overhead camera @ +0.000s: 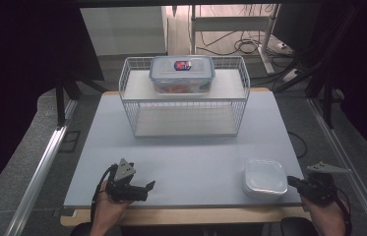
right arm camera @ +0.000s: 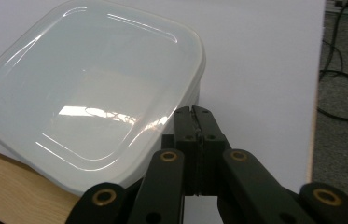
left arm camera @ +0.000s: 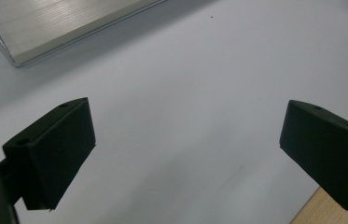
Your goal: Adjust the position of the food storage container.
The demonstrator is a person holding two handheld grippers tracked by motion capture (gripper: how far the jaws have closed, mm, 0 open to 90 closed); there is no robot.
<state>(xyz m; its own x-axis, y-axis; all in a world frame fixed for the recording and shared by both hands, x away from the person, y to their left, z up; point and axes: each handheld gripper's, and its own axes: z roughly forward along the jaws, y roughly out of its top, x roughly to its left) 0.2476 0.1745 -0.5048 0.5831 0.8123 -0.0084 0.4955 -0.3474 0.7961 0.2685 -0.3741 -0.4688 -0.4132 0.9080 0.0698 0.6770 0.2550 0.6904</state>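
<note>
Right gripper (overhead camera: 293,182) sat at the near right table (overhead camera: 186,147) edge, its jaws clenched together on nothing, tips just beside the white lidded box (overhead camera: 264,178). Left gripper (overhead camera: 144,188) rested near left, jaws spread wide over bare table. Far off, a wire rack (overhead camera: 186,105) carried a clear container (overhead camera: 182,73).
</note>
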